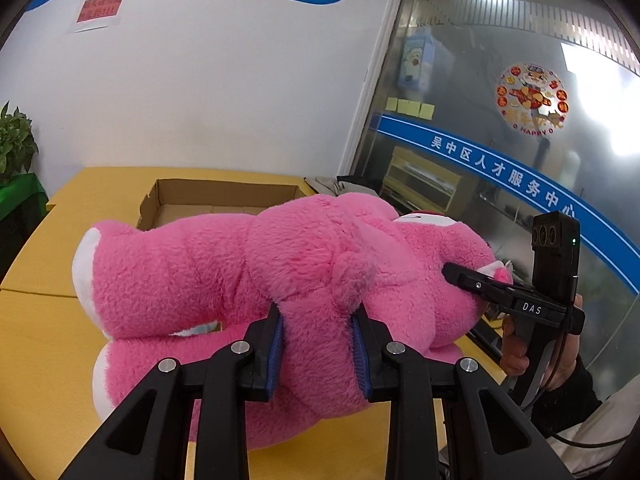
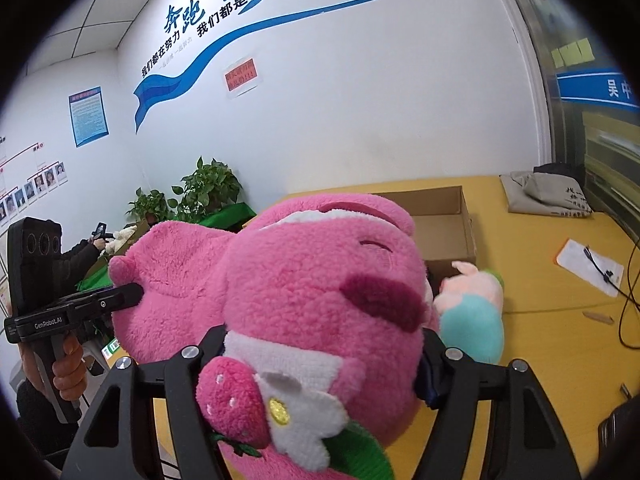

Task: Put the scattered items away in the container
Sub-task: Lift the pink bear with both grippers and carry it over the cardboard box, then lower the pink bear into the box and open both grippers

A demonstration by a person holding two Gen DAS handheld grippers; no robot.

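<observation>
The left gripper (image 1: 318, 344) is clamped on a fold of the pink plush bear (image 1: 280, 280) at its midsection, with the blue pads (image 1: 276, 354) pressed into the fur on both sides. The bear lies lengthwise across the view, white-soled feet to the left and head to the right, lifted clear of the yellow bench (image 1: 44, 344). Beyond the bear, toward the far wall, the open cardboard box (image 1: 168, 196) sits on the bench; its interior is mostly hidden. At the right, the right gripper (image 2: 320, 344) holds the head of the bear (image 2: 320, 280), jaws spread around the snout area, with the strawberry and white flower ornament (image 2: 272, 412) hanging in the near foreground. A small pink and teal plush toy (image 2: 472, 312) lies on the bench (image 2: 540, 320) just right of the bear's head, near the box (image 2: 448, 232). Further right lie a sheet of paper (image 2: 584, 264), a black cable (image 2: 628, 292) and a grey bag (image 2: 544, 196).
</observation>
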